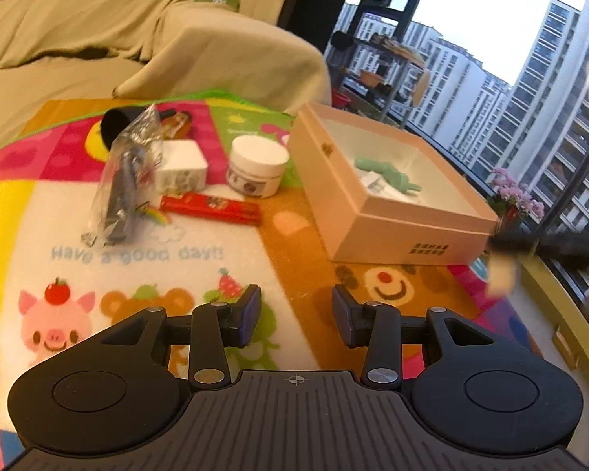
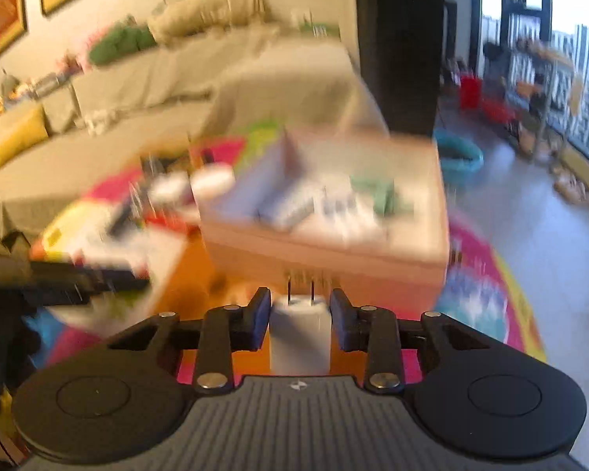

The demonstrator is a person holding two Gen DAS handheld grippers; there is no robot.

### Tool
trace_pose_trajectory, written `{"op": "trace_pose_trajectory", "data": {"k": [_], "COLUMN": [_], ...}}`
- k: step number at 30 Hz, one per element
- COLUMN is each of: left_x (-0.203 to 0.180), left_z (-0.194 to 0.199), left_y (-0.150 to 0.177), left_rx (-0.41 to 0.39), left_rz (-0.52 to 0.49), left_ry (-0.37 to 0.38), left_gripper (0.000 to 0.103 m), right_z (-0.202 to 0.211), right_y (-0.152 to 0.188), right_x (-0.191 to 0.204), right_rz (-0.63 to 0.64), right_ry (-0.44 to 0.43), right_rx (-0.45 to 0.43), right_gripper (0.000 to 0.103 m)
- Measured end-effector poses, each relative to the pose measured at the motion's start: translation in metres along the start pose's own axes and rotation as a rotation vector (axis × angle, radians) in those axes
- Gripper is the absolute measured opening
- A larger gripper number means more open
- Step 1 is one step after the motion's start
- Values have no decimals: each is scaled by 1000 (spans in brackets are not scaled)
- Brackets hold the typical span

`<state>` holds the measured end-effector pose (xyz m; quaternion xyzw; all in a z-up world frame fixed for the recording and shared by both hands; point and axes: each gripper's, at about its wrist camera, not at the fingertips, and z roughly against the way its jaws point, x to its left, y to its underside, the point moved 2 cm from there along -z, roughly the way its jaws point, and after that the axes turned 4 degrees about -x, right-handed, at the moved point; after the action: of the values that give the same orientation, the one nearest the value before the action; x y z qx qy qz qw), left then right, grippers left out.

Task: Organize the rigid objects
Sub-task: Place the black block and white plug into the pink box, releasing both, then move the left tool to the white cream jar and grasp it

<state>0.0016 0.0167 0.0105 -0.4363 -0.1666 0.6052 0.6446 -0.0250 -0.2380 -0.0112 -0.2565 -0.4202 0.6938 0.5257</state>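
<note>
Holding white plug adapter (image 2: 300, 333) prongs-forward, right gripper (image 2: 300, 324) is clamped on it near pink box (image 2: 326, 251). Left gripper (image 1: 296, 314) is empty, jaws partly apart, over play mat (image 1: 294, 267). Risk: view blurred, likely fast motion; adapter could be knocked against box wall and dropped outside.

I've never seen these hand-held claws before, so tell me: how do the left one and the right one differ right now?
The left gripper holds nothing, and its pads stand apart over the colourful mat; the right gripper is closed on a white plug adapter, prongs pointing forward. The left faces the loose items, such as the white jar and red packet; the right faces the open cardboard box. Both have black bodies and blue pads.
</note>
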Motion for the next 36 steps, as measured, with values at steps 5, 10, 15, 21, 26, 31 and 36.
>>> {"op": "trace_pose_trajectory", "data": {"k": [5, 10, 15, 21, 26, 31, 36], "left_x": [5, 11, 14, 12, -5, -15, -14], "left_z": [0, 6, 6, -8, -34, -74, -105], "left_y": [7, 11, 9, -12, -55, -91, -92], "left_rx": [26, 19, 2, -30, -120, -127, -86], "left_rz": [8, 0, -26, -106, -231, -291, -318], "left_ry": [-16, -33, -71, -114, -119, -153, -167], "left_gripper": [44, 43, 43, 44, 44, 44, 48], "right_z": [-5, -29, -36, -41, -57, -57, -62], "right_y": [-46, -73, -56, 0, 46, 58, 59], "right_x": [3, 7, 17, 34, 38, 38, 33], "right_rz": [30, 20, 20, 109, 107, 95, 58], "right_ry": [32, 32, -3, 1, 18, 35, 31], "right_rx": [-119, -148, -137, -61, 40, 21, 34], "right_gripper": [32, 41, 65, 75, 76, 79, 84]}}
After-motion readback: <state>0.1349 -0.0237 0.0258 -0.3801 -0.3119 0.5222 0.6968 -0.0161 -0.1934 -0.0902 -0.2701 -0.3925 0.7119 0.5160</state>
